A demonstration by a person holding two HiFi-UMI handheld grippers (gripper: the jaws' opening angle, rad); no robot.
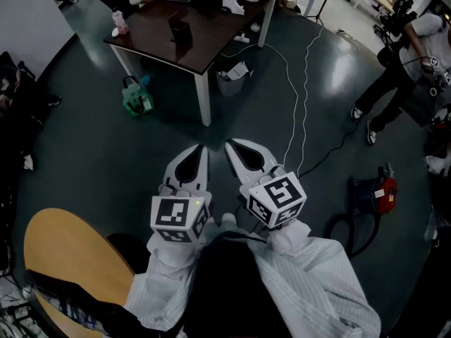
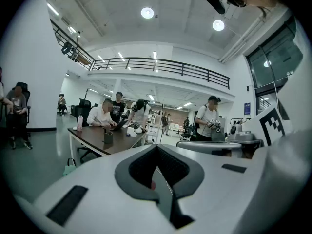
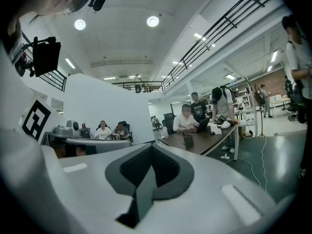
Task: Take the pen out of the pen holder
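Note:
The dark pen holder [image 1: 180,30] stands on a brown table [image 1: 211,37] with white legs, far ahead across the floor. It also shows small in the left gripper view as the pen holder [image 2: 108,137] and in the right gripper view as the pen holder [image 3: 188,140]. No pen can be made out at this distance. My left gripper [image 1: 201,148] and right gripper [image 1: 231,146] hang side by side close to my body, both pointing toward the table. Each is shut with nothing between its jaws, as the left gripper [image 2: 157,147] and right gripper [image 3: 152,147] views confirm.
People sit at the table's far side with a laptop, and a pink bottle [image 1: 120,23] stands at its left end. A green bag [image 1: 137,98] and white cables [image 1: 303,97] lie on the dark floor. A person [image 1: 409,62] stands at right near a red machine [image 1: 380,192]. A wooden seat [image 1: 63,259] is at lower left.

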